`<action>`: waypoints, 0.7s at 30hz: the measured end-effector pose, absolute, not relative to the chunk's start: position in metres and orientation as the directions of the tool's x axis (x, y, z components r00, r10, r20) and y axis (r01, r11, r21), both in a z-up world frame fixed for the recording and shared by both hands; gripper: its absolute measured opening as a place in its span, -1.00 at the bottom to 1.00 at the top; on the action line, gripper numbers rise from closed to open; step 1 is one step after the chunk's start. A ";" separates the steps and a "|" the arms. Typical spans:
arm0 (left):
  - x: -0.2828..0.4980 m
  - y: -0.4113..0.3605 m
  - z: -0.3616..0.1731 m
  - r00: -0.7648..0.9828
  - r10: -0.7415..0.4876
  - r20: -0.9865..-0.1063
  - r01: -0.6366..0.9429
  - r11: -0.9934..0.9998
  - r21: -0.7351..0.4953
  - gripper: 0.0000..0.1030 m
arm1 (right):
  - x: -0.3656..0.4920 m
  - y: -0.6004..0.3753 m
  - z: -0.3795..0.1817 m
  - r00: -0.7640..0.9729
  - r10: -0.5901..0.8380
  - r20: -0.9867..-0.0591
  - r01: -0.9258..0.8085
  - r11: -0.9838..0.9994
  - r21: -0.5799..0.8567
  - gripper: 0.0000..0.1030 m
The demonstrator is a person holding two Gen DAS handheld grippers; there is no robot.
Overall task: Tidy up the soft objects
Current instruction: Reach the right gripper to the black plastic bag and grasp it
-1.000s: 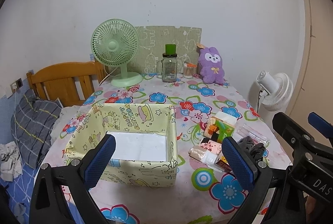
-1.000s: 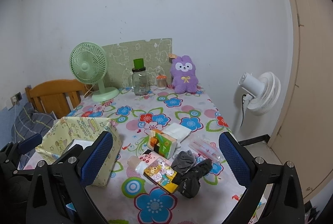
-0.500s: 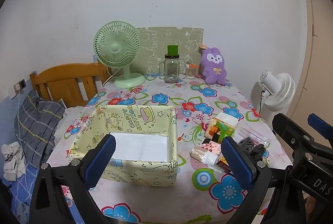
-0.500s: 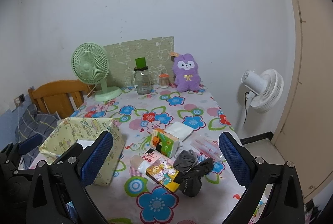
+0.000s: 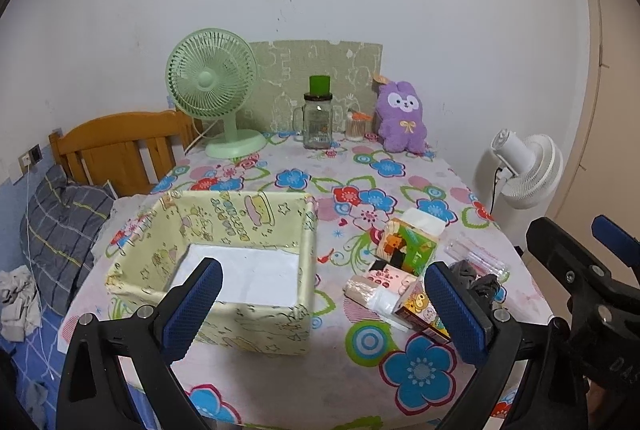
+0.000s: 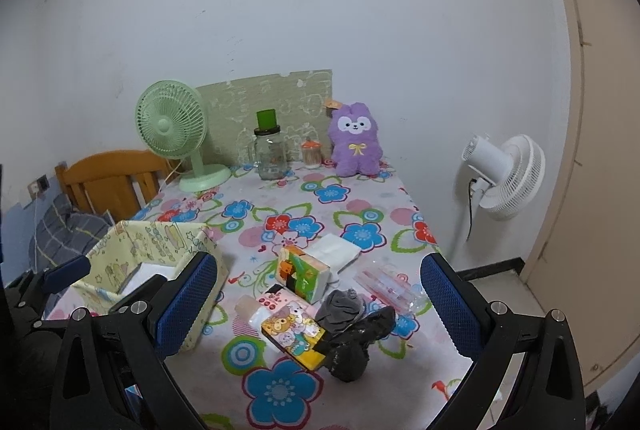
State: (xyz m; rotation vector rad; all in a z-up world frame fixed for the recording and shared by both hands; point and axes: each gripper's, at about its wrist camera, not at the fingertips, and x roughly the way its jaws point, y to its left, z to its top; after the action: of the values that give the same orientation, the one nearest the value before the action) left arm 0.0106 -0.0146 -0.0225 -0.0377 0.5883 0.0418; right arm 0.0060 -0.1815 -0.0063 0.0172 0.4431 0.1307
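While both the left gripper (image 5: 318, 304) and right gripper (image 6: 320, 304) hover released, fingers spread, the fabric bin (image 5: 224, 258) sits lower left near the surface (image 5: 348, 382) edge; dark socks (image 6: 352, 334) lie lower centre.

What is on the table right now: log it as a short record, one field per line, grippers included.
surface: table with floral cloth
container: yellow fabric bin, empty
soft items: dark socks, tissue pack
other items: cartoon box, clear case
back row: green fan, glass jar, purple plush
left gripper: open, holding nothing
right gripper: open, holding nothing
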 end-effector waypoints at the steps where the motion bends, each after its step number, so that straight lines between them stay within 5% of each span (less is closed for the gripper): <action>1: 0.012 -0.018 -0.025 0.827 0.026 -0.561 -0.048 0.999 -0.025 0.97 | 0.007 -0.183 -0.007 0.894 0.135 -0.427 -0.129 0.991 0.042 0.99; 21: 0.043 -0.070 -0.071 0.771 -0.030 -0.636 0.012 0.999 -0.032 0.96 | 0.045 -0.221 -0.054 0.837 0.174 -0.519 -0.141 0.985 0.102 0.99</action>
State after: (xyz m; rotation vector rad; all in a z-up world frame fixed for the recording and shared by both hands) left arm 0.0433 -0.0704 -0.0706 -0.0270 0.6898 -0.0227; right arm 0.0454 -0.2213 -0.0543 0.0607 0.5543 0.1666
